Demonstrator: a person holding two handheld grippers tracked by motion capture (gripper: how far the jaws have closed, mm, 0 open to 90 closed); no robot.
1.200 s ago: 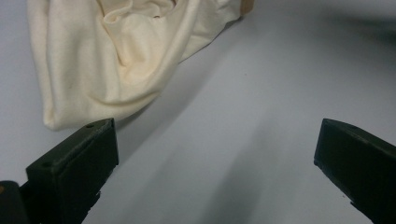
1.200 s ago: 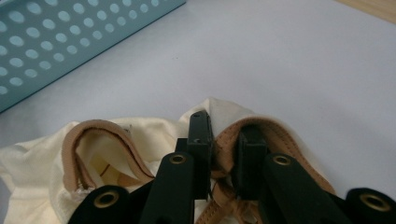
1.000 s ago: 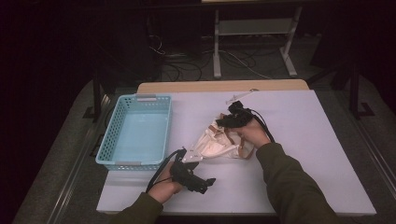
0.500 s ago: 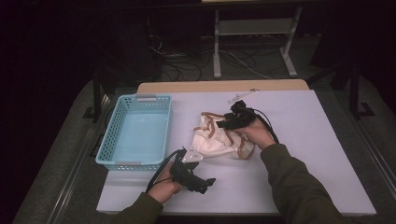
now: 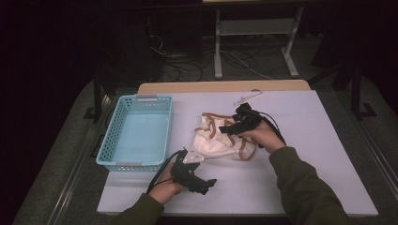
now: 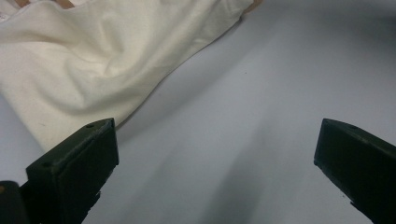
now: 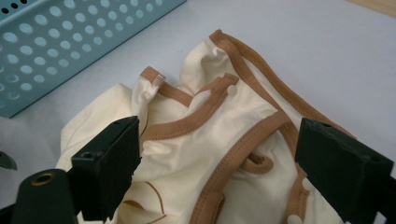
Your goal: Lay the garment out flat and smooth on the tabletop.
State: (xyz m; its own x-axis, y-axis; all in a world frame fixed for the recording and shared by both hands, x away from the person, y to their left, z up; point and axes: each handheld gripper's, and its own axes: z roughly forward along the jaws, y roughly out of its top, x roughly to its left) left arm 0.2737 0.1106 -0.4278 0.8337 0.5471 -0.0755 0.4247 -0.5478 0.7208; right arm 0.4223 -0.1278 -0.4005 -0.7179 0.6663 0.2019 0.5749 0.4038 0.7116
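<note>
Garment (image 5: 218,140): cream cloth with brown binding, crumpled in a loose heap near the middle of the bench (image 5: 328,154), just right of the basket (image 5: 136,136) and apart from it.
Basket: light blue, perforated walls, at the left side of the bench; nothing shows inside.
Right tongs (image 5: 231,129): above the heap's far right part; jaws have just been opening and now stand wide. In the right gripper view the right tongs (image 7: 217,163) straddle the brown straps (image 7: 219,112), with the pads clear of the cloth. Released.
Left tongs (image 5: 206,183): near the front edge of the bench, just short of the heap's near corner. In the left gripper view the left tongs (image 6: 215,158) stand wide over bare bench, with the cloth off to one side. Released, holding nothing.
Handling, weight: judged light; one pair of tongs should lift it.
Handling, stiffness: soft and limp; it will sag, fold and trail below any grip point.
Handling, surface: matte weave, not slippery; not fragile.
Grip point, first choice: the brown binding, which is thicker and stitched and gives the pads a firm ridge.
Grip point, second choice: a raised fold of cream cloth, pinched deep so that more than one layer is caught.
Risk: a shallow pinch may slip off a single layer; hanging straps may catch the basket rim.
</note>
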